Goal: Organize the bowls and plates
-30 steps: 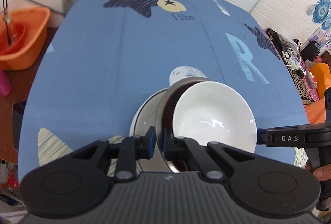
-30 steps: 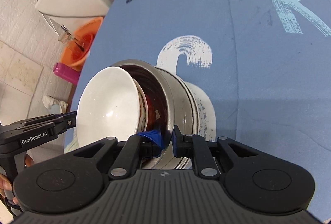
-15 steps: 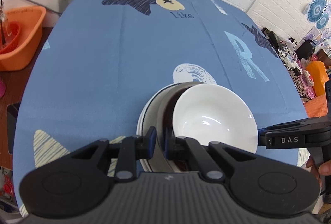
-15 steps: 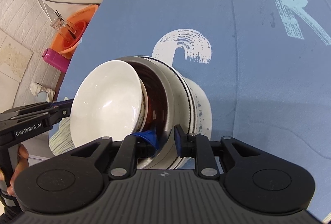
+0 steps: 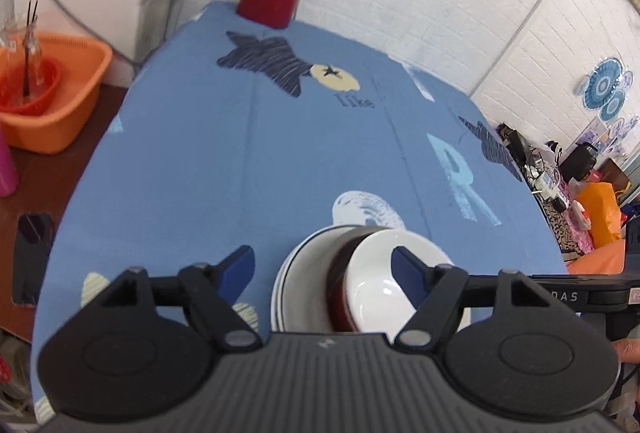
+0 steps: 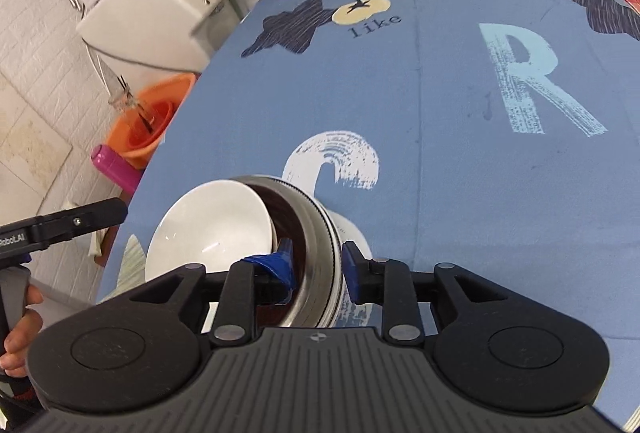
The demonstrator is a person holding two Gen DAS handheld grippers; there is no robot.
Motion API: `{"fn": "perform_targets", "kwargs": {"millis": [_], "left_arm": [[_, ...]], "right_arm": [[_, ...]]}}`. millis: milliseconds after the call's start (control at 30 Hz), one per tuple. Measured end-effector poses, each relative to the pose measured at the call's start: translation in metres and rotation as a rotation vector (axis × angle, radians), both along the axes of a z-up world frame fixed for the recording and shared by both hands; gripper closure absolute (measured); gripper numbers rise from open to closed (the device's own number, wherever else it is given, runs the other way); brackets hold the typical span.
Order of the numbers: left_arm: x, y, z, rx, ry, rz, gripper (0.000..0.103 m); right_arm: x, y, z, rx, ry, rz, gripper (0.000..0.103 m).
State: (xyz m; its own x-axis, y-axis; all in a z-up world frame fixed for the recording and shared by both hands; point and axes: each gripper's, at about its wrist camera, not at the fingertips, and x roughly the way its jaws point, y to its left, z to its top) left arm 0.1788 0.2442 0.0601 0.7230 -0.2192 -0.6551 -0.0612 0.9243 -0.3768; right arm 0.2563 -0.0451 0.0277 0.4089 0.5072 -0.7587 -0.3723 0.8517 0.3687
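Looking through the left wrist camera, the left gripper (image 5: 323, 261) is spread wide, gripping nothing, with the nested stack at lower centre between and just beyond its tips: white bowl (image 5: 384, 281) in a dark bowl (image 5: 340, 285) on white plates (image 5: 296, 285), and "DAS" reads at right, "like" and "R" on the tablecloth (image 5: 240, 161). From the right wrist camera, the right gripper (image 6: 318, 267), the nearer one, straddles the steel bowl (image 6: 320, 233) rim at lower centre, barely parted, contact unclear, and "RoboLAI" shows at left.
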Motion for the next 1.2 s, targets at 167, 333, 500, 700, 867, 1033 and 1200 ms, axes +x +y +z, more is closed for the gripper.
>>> {"fn": "perform_targets", "kwargs": {"millis": [167, 333, 500, 700, 867, 1033, 1200], "left_arm": [[-0.003, -0.026, 0.019, 0.057, -0.071, -0.028, 0.028], [-0.008, -0.063, 0.030, 0.110, -0.164, -0.038, 0.027], [-0.024, -0.113, 0.037, 0.157, -0.274, -0.118, 0.025], [-0.066, -0.180, 0.016, 0.248, -0.312, -0.251, 0.024], [-0.109, -0.211, -0.019, 0.286, -0.300, -0.300, 0.024], [-0.143, -0.223, -0.059, 0.325, -0.270, -0.284, 0.024], [-0.166, -0.221, -0.085, 0.360, -0.221, -0.238, 0.024]], "right_arm": [[-0.002, -0.015, 0.003, 0.059, -0.066, -0.081, 0.090], [-0.018, -0.035, -0.001, 0.090, -0.140, -0.263, 0.087], [-0.067, -0.066, -0.018, 0.204, -0.288, -0.427, 0.083], [-0.114, -0.106, -0.037, 0.240, -0.308, -0.538, 0.080], [-0.148, -0.135, -0.051, 0.124, -0.353, -0.683, 0.078], [-0.172, -0.146, -0.074, 0.083, -0.289, -0.681, 0.074], [-0.198, -0.132, -0.091, 0.078, -0.261, -0.595, 0.074]]}}
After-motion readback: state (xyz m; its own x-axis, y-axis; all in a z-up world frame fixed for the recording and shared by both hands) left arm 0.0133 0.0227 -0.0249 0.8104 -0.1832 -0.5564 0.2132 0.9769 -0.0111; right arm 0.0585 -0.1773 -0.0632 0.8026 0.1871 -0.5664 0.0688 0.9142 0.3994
